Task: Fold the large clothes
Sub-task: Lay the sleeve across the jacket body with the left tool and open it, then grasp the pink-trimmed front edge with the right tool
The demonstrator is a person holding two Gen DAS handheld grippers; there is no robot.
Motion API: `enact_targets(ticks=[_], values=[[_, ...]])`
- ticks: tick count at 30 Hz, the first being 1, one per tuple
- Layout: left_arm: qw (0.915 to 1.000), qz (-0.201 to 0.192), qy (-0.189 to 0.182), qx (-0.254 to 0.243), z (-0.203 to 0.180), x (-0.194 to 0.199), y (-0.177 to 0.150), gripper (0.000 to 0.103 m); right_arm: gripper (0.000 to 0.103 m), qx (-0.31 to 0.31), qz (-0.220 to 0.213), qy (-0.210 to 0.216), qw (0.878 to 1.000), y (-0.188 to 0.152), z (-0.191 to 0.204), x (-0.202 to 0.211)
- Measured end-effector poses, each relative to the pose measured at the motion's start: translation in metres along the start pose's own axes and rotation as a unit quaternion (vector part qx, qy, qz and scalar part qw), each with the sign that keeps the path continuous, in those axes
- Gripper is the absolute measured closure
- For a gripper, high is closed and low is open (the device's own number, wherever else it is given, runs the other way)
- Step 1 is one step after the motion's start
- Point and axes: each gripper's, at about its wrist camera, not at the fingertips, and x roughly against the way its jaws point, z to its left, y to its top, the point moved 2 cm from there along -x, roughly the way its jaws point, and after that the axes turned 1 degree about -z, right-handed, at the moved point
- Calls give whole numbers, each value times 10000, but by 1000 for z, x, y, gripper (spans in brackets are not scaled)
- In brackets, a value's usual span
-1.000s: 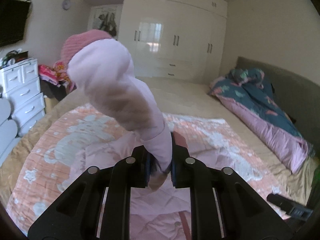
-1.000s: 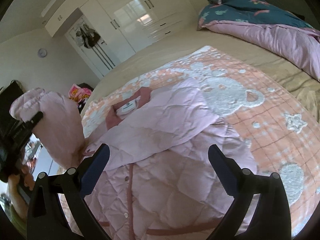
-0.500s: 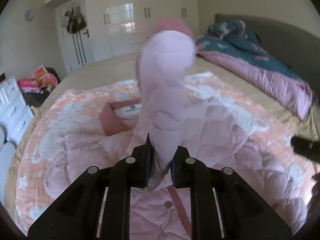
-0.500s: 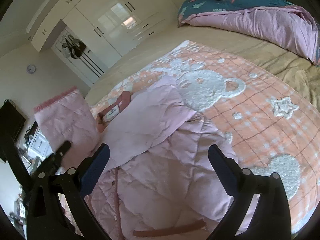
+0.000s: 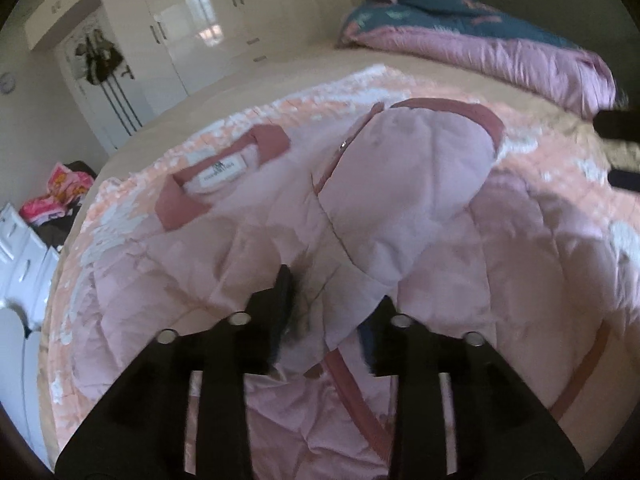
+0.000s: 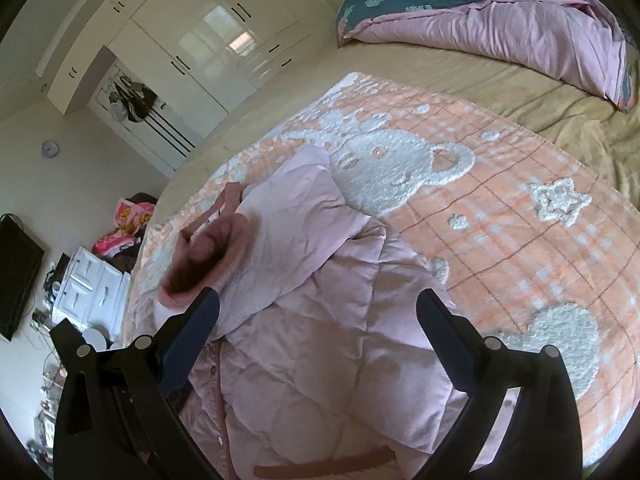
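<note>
The left tongs [image 5: 326, 304] pinch a sleeve [image 5: 404, 200] folded across the pink coat [image 6: 320, 364] on the bed's blanket [image 6: 520, 216], right tongs [image 6: 320, 316] spread above it.

Count log, both wrist views.

- Pale pink quilted padded jacket with darker rose trim [image 5: 280, 240] [image 6: 320, 360]: 1.
- Sleeves on it with a ribbed rose cuff in view [image 6: 208, 256]: 1.
- White sewn-in neck label [image 5: 222, 170]: 1.
- Orange checked blanket with white fleecy bear and star motifs [image 6: 520, 220]: 1; stars: 1; bears seen whole: 1.
- Teal-and-lilac rumpled duvet [image 6: 500, 20]: 1.
- Black two-finger grippers: 2, left [image 5: 326, 308], right [image 6: 318, 312].
- White drawer units [image 6: 92, 280]: 1.
</note>
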Motion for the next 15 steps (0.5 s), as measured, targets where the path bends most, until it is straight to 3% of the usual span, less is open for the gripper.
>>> enact_targets(ticks=[1, 2, 7, 11, 15], values=[[9999, 35, -103, -12, -1, 1, -3, 45, 5, 12, 13, 5, 10000, 0, 1, -1], [9998, 44, -183, -9, -3, 2, -5, 32, 5, 32, 26, 10, 10000, -1, 3, -2], [9984, 222, -511, -45, -8, 12, -20, 27, 5, 137, 130, 43, 9998, -5, 12, -10], [9933, 263, -906, 670, 18, 29, -26, 19, 4, 359, 365, 116, 9986, -14, 28, -24], [9910, 75, -767, 1095, 53, 46, -26, 15, 4, 466, 677, 302, 9962, -28, 45, -45]])
